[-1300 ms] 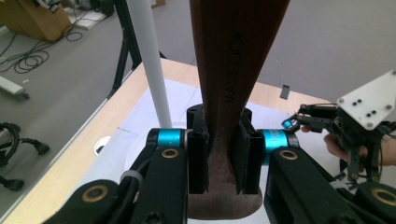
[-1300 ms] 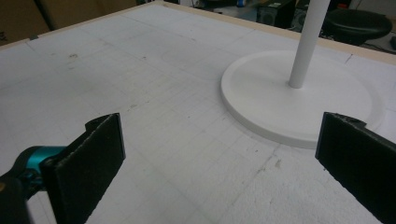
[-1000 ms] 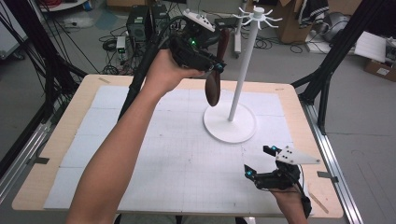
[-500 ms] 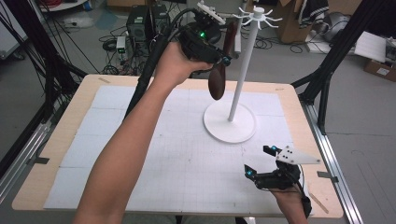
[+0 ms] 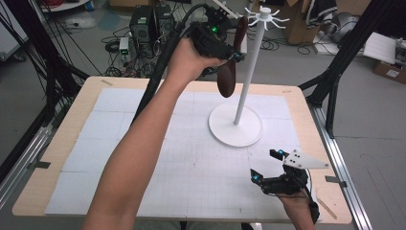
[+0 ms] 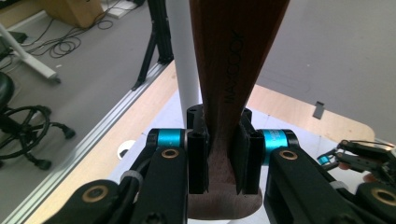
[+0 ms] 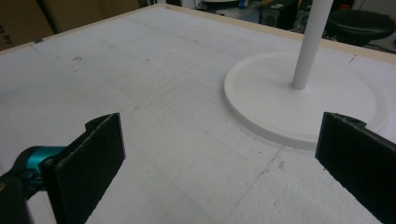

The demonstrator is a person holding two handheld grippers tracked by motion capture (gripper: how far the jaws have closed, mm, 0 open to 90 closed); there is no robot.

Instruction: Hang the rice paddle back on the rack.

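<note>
Hanging job: a dark wooden spoon was being lifted toward a hook stand; judged about two-thirds done, with the hooking itself left.
Surface [image 5: 143, 158]: white gridded sheet on a wooden board, carrying the stand's round base.
Hook stand [image 5: 248, 72]: white pole rising from a disc base, with a ring of small hooks [image 5: 266, 15] at the top; no utensil hung on them.
Wooden spoon [image 5: 231, 62]: held high in the air just beside the pole, bowl down, handle end up near the hooks but not yet on one, as far as could be told.
Left tongs [image 6: 219, 156]: clenched on the spoon's neck, pads pressing both sides.
Right tongs [image 5: 270, 165]: released, jaws wide apart, resting low near the surface's near right edge, well apart from the spoon.
Left to do: raise the handle end, catch a hook, let go.
</note>
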